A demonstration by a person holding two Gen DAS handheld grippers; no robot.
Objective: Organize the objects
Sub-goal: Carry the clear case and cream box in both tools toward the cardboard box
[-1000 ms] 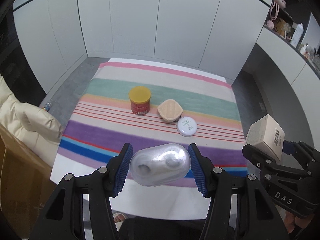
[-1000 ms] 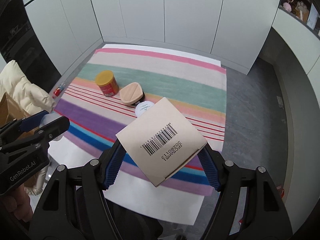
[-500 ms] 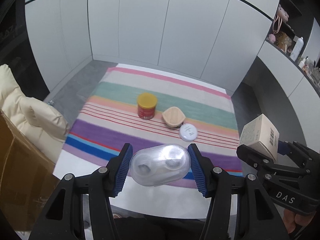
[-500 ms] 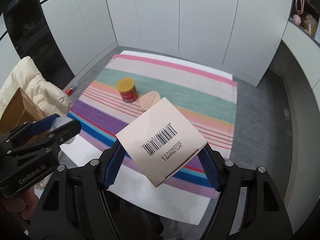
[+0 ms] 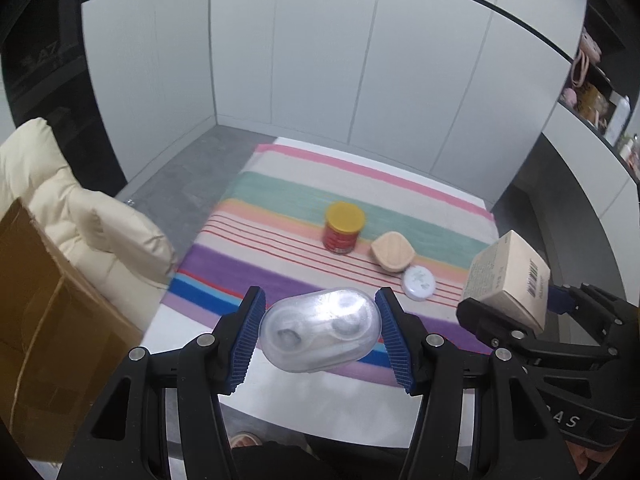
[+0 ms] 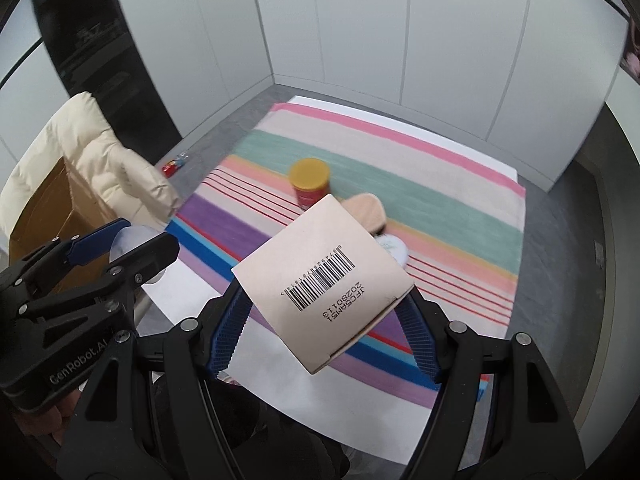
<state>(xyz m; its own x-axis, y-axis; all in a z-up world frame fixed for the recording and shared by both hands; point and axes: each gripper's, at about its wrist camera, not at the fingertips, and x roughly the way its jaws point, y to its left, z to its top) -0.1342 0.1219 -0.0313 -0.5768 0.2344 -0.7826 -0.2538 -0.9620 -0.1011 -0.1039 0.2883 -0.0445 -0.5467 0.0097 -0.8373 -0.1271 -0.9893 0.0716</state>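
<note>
— What have the tongs got hold of?

— The left gripper is pinching a clear plastic case across its long ends, both blue pads pressed against it. The case is rounded and see-through, and it hangs in the air above the near edge of the table.

— And the other one?

— The right gripper is clamped on a pale cardboard box, tilted, with a barcode facing the camera. The blue pads press on its two sides. It too is held up off the table, to the right of the case.

— What lies past them?

— A striped cloth covers most of the white table. On it stands a red tin with a yellow lid. Just beside that, to its right, lies a peach-coloured compact, and touching or nearly touching the compact is a small white round pot.

— Anything off the table?

— On the left, a cream padded jacket is draped over a brown cardboard carton. White cupboard doors stand behind.
</note>
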